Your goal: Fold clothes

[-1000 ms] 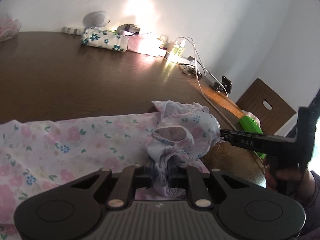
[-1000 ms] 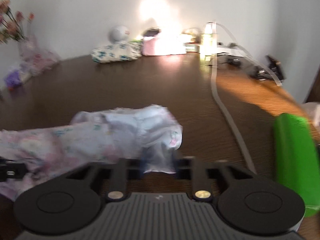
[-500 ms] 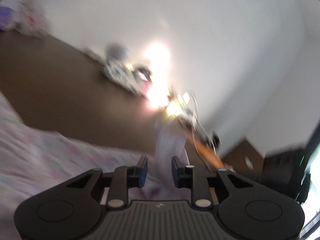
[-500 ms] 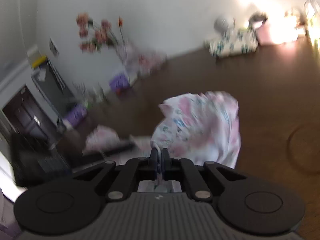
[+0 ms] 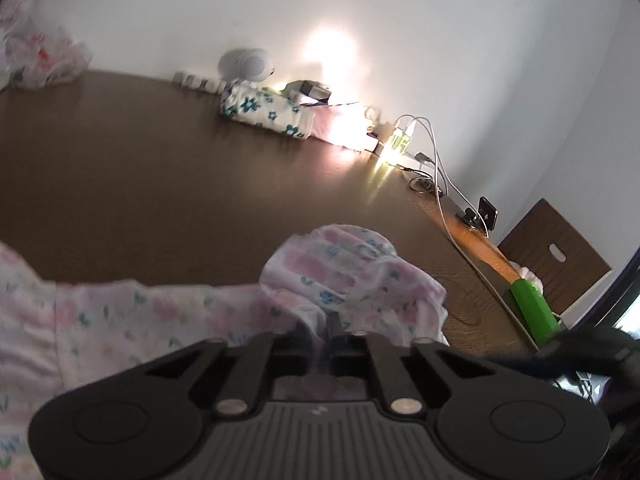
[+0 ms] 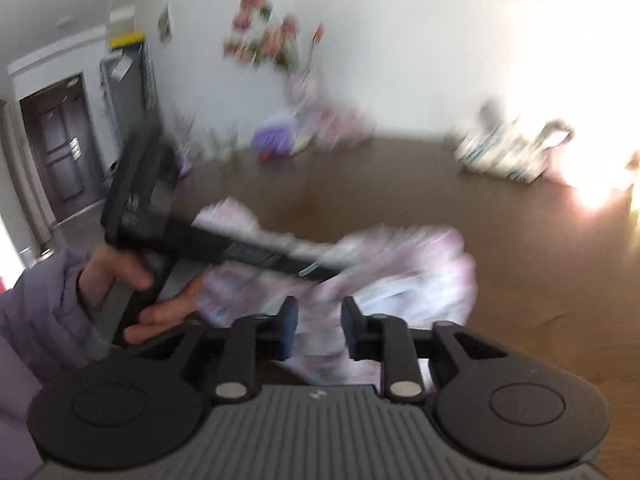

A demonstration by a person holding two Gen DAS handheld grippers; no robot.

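Pink floral cloth (image 5: 132, 320) lies on my brown table (image 5: 160, 184), bunched up at its right end. My left gripper (image 5: 326, 334) is clenched on that bunch, fabric pinched between its closed jaws. My right gripper (image 6: 317, 330) is released, jaws apart, with the cloth just in front of them; this view is badly blurred. Left of the cloth I see a hand (image 6: 132, 292) in a lilac sleeve (image 6: 44, 308) holding the other tool. Beyond the cloth, by the wall, sits a folded blue-flowered bundle (image 5: 266, 110). Right of the cloth, a green object (image 5: 534, 308) rests at the table edge.
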